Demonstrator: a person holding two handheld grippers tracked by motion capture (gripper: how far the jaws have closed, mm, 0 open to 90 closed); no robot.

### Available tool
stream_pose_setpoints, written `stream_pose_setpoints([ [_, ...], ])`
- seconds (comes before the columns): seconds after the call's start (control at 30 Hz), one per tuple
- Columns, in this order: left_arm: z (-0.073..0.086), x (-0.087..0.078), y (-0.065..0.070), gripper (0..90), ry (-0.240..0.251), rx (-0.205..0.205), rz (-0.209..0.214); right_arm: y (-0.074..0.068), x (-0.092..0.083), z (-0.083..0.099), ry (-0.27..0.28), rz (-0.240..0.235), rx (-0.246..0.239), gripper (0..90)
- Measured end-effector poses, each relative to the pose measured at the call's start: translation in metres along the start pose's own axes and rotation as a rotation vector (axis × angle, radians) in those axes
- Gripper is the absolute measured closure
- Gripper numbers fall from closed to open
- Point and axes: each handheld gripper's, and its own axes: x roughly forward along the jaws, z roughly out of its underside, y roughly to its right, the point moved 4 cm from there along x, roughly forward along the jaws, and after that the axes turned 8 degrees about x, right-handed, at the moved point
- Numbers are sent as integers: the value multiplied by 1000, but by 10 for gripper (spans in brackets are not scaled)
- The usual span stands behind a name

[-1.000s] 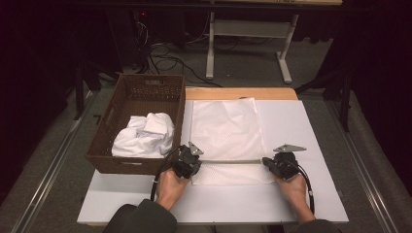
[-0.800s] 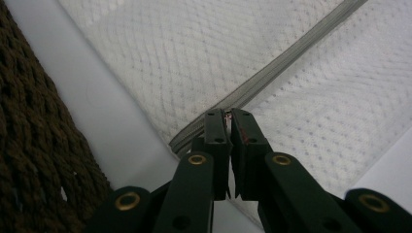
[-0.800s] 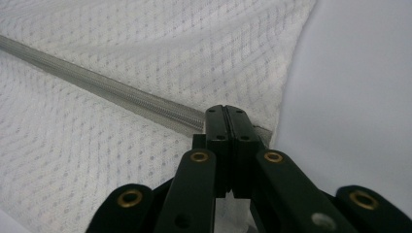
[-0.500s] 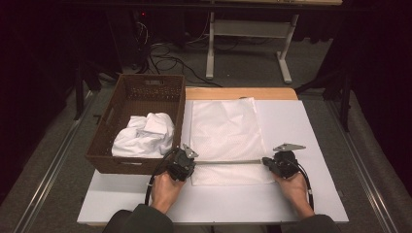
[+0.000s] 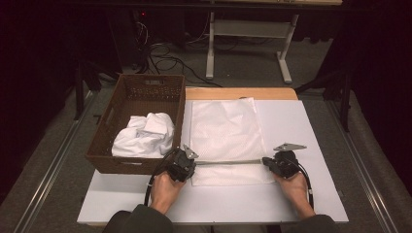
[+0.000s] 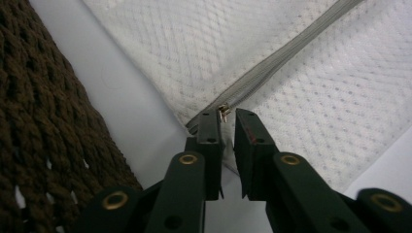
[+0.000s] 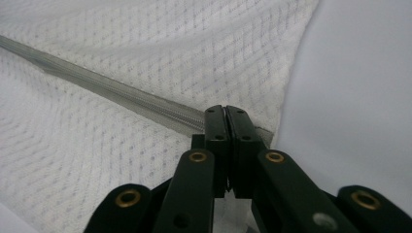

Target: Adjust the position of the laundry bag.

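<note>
On the white board (image 5: 311, 126), an unlabelled mesh bag (image 5: 226, 131) lies flat.

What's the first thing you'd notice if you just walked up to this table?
Probably the white mesh bag lying flat mid-table, its grey zipper stretched between the two tools. The left hand-held gripper has just been opening, the zipper pull in its gap; the right hand-held gripper pinches the zipper's other end. Left stands a brown basket holding white cloth.

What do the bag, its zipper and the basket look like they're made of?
Bag: white mesh fabric, matte, with a fine diamond pattern of small holes, probably synthetic. Zipper: grey tape with fine teeth, likely plastic; its small pull glints like brass-toned metal. Basket: dark brown woven strands, wicker or plastic imitation, hard to say which.
</note>
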Motion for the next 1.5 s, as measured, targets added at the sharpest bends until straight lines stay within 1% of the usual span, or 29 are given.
stream_pose_setpoints([
  [0.1,0,1,1,758,-5,5,-1,0,-1,0,-1,-19,11,836],
  [0.13,0,1,2,744,-6,6,0,0,-1,0,-2,-24,5,809],
  [0.17,-1,0,2,735,-5,6,2,-1,-1,0,-4,-38,5,769],
  [0.27,-1,-1,2,712,1,1,16,-3,-2,0,-3,-45,0,741],
  [0.37,-2,-2,3,668,10,0,30,-4,-3,0,-9,-53,2,717],
  [0.4,-3,-2,4,644,19,6,37,-4,-3,0,-9,-60,6,709],
  [0.47,-4,-2,4,603,30,12,35,-4,-5,-1,-7,-70,25,697],
  [0.6,-6,-3,4,549,58,2,42,-3,-8,-2,10,-77,36,674],
  [0.67,-7,-4,5,521,70,-2,47,-3,-9,-2,19,-80,31,661],
  [0.7,-7,-4,5,513,76,-3,47,-4,-10,-2,28,-81,35,658],
  [0.8,-8,-7,5,496,97,-6,52,-5,-13,-3,53,-79,25,658],
  [0.9,-10,-10,6,487,138,-21,83,-7,-14,-3,58,-85,29,659],
  [1.0,-13,-10,10,480,164,-23,119,-9,-15,-2,59,-86,20,658],
  [1.07,-15,-8,13,475,168,-15,139,-11,-15,-3,68,-94,17,659],
  [1.13,-16,-6,17,470,160,3,146,-12,-15,-3,73,-103,8,658],
  [1.17,-17,-5,19,469,159,9,148,-14,-15,-3,74,-108,12,659],
  [1.3,-20,-3,25,465,162,31,167,-17,-15,-2,76,-110,7,658],
  [1.37,-22,0,28,462,162,35,182,-19,-15,-1,82,-110,1,655],
  [1.5,-27,7,36,455,155,56,206,-22,-17,1,84,-112,-15,650],
])
